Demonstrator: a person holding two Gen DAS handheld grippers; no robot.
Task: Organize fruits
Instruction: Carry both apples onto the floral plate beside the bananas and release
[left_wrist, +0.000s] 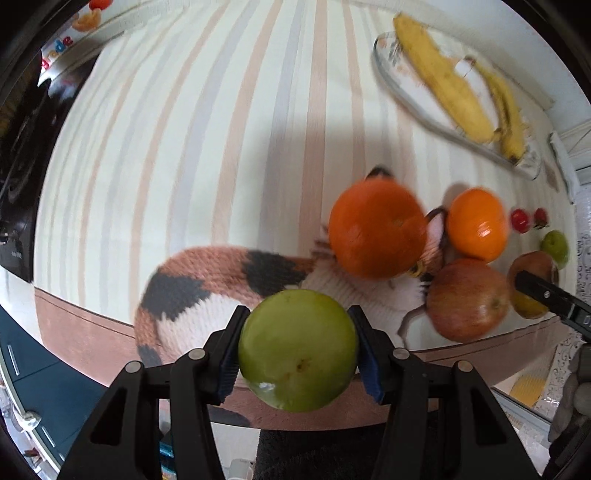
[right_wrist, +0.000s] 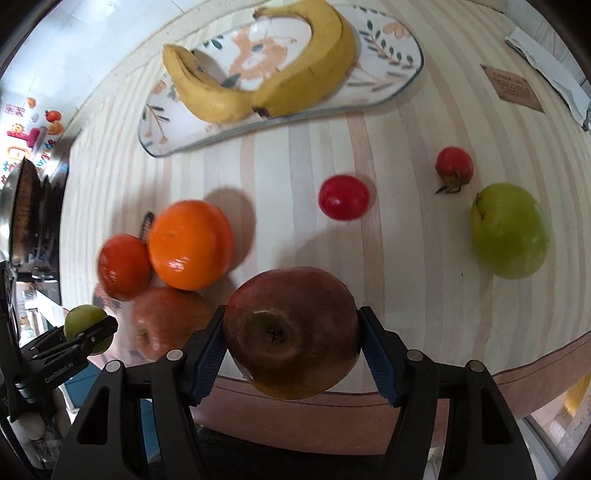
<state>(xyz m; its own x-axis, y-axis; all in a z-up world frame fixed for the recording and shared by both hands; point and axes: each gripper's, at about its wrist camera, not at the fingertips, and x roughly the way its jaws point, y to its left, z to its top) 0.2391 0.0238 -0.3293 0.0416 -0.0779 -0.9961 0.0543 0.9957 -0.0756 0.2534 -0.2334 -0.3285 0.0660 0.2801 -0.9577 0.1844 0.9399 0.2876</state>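
- I am pinching a green apple (left_wrist: 298, 350) in my left gripper (left_wrist: 298, 354); both blue pads are pressing its flanks, and it is riding between the fingers above the knitted cat mat (left_wrist: 192, 291).
- I am clamping a dark red apple (right_wrist: 291, 332) in my right gripper (right_wrist: 291, 336), blossom end facing the camera, near the table edge (right_wrist: 517, 373).
- Beyond my left fingertips, to their right: two oranges (left_wrist: 376, 229), and a red-yellow apple (left_wrist: 467, 299) touching the nearer one.
- Ahead of my right fingers: two small red fruits (right_wrist: 344, 197) and another green apple (right_wrist: 509, 230) off to the right, well apart. Bananas (right_wrist: 266, 74) are lying on the patterned plate (right_wrist: 384, 55) far ahead.
- Judgement: apples belong grouped on the mat. I am favouring lowering each one until it bears weight before releasing.
- Risk: round fruit rolls; I should be releasing slowly, clear of the oranges.
- The frames are motion-blurred, so whether the oranges are resting fully on the mat is uncertain.
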